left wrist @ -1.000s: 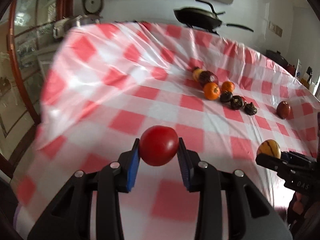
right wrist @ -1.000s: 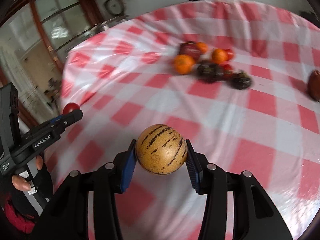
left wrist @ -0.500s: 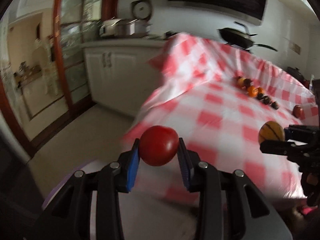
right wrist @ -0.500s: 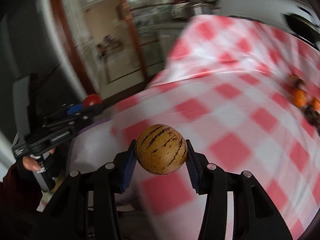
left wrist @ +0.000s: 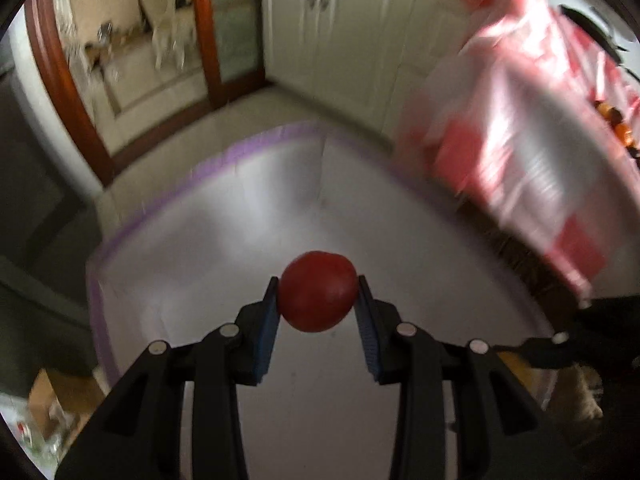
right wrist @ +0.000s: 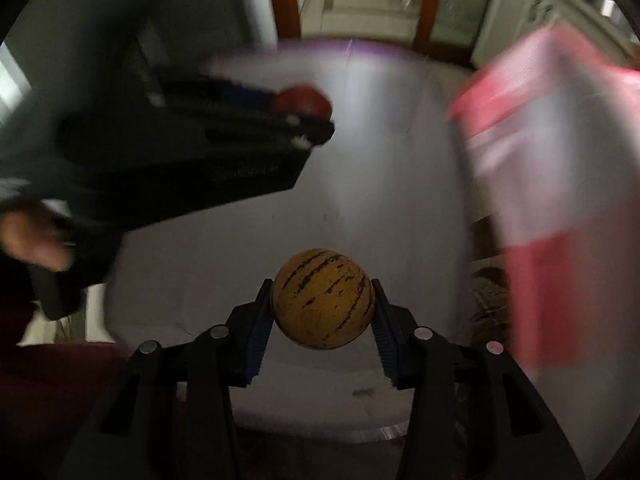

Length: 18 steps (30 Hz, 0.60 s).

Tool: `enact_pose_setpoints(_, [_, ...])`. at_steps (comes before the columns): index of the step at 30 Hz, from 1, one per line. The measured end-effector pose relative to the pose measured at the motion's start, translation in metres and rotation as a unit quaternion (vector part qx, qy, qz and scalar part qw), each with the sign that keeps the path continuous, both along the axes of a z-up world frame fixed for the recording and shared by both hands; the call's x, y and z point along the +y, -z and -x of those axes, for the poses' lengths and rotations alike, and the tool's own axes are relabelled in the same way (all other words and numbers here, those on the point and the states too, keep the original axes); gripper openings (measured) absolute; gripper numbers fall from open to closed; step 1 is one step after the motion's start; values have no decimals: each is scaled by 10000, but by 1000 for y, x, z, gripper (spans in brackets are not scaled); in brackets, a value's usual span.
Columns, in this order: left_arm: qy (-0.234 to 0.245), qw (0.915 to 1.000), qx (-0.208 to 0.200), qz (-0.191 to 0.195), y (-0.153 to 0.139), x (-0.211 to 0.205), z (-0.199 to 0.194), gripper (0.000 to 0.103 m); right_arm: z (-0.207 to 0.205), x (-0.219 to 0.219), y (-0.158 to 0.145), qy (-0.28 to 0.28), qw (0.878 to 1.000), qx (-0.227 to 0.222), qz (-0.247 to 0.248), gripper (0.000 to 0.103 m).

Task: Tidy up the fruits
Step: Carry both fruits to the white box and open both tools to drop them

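My left gripper (left wrist: 318, 300) is shut on a red tomato (left wrist: 318, 291), held above a white surface with a purple rim (left wrist: 168, 184). My right gripper (right wrist: 323, 304) is shut on a round yellow fruit with dark streaks (right wrist: 323, 299), above the same white surface (right wrist: 380, 160). In the right wrist view the left gripper (right wrist: 308, 108) shows blurred at the upper left, the tomato (right wrist: 302, 99) still between its fingers. Several remaining fruits (left wrist: 618, 128) lie far off on the checked table at the right edge of the left wrist view.
The red-and-white checked tablecloth (left wrist: 532, 152) hangs down at the right, close beside the white surface. White cabinets (left wrist: 340, 28) and a wooden door frame (left wrist: 204, 32) stand behind. A hand (right wrist: 32, 240) holds the left gripper's handle. Both views are motion-blurred.
Both grippers swung left off the checked table and lower, each still gripping its fruit. The white purple-rimmed surface has come into view beneath them; the table now lies at the right.
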<state>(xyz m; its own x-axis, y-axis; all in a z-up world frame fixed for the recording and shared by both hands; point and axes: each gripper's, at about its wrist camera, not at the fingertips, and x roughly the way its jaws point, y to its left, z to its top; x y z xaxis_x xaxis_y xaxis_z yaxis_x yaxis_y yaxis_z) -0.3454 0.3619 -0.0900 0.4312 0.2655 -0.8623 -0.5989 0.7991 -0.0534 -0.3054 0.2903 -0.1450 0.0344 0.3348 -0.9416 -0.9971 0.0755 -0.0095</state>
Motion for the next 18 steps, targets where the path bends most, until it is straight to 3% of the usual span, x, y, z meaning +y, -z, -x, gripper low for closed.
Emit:
enact_pose_setpoints(4, [-323, 9970, 678, 208, 32, 9, -3, 37, 13, 23, 37, -204, 9984, -95, 526, 46])
enact_pose_setpoints(8, [-894, 9814, 1505, 787, 69, 34, -3, 37, 23, 41, 62, -204, 9948, -148, 988, 46])
enact_pose_setpoints(15, [-1074, 9783, 1584, 799, 67, 42, 6, 38, 35, 41, 65, -63, 9940, -114, 1083, 48])
enact_pose_setpoints(18, [-1140, 9780, 1562, 789, 65, 47, 9, 54, 39, 38, 59, -11, 9952, -116, 975, 59])
